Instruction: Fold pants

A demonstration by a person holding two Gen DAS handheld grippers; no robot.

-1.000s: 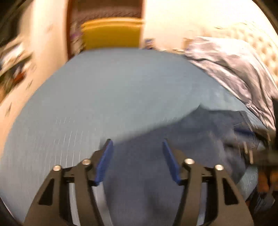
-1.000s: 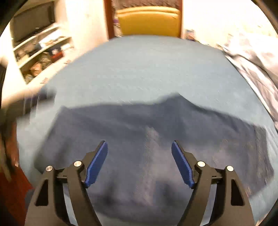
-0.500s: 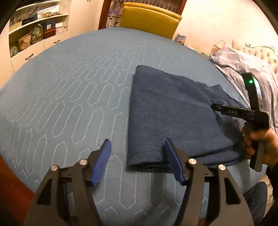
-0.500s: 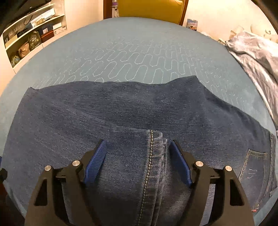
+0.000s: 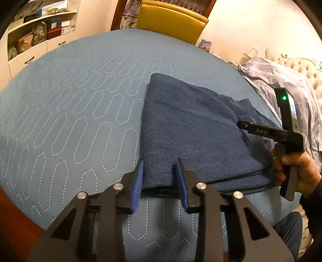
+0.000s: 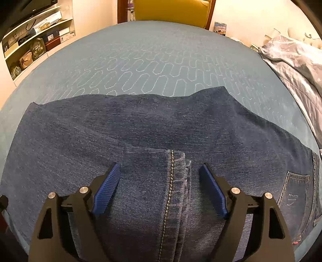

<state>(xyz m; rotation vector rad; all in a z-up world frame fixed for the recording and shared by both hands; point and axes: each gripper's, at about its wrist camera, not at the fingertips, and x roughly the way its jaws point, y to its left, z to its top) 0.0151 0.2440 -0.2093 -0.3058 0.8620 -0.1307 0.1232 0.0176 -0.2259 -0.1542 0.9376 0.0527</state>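
While one pair of folded jeans (image 5: 193, 129) lies on the bed's (image 5: 70, 112) near right edge, two grippers, left (image 5: 159, 177) and right (image 6: 159, 181), straddle its folds, jaws apart, with bare quilt beyond.

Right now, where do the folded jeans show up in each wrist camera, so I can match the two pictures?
Left wrist: jeans lie centre-right on the blue quilt, their near left corner between the left gripper's open jaws.
Right wrist: jeans fill the lower half, a stitched hem between the right gripper's open jaws.
Shared landmark: yellow chair, top centre.
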